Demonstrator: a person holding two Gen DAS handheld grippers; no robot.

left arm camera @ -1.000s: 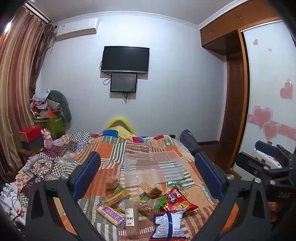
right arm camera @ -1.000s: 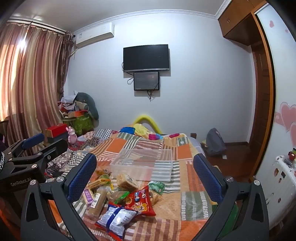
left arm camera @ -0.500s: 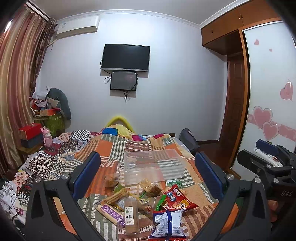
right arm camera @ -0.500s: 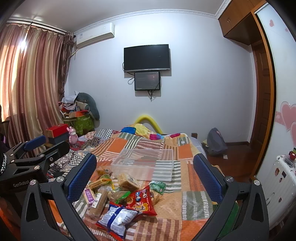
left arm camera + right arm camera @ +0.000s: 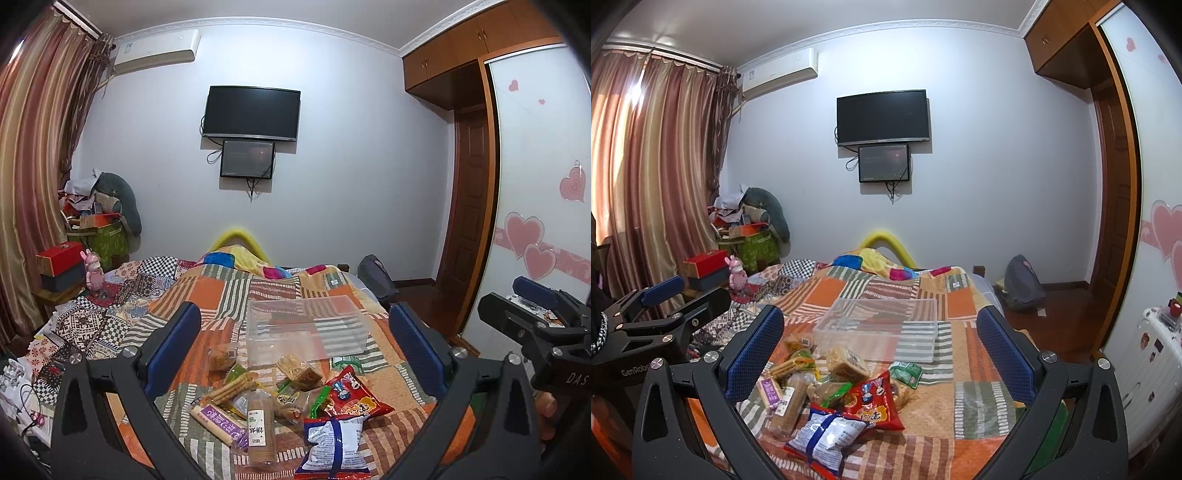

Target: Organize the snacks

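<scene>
Both tongs spread wide and empty: left gripper (image 5: 295, 343), right gripper (image 5: 881, 343), held above the bed (image 5: 979, 402). Snacks (image 5: 831, 391) piled just in front of the clear bin (image 5: 882, 328), which looks empty — likely the drop target, nothing sorted yet.

Home bedroom: quilted bed (image 5: 236, 295), wall television (image 5: 251, 112)

Dim, sharp, fisheye-warped; daylight glows through curtains (image 5: 653, 192)

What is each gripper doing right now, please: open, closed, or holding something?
Left gripper: open, holding nothing, above the snack pile.
Right gripper: open, holding nothing, facing the clear bin.
</scene>
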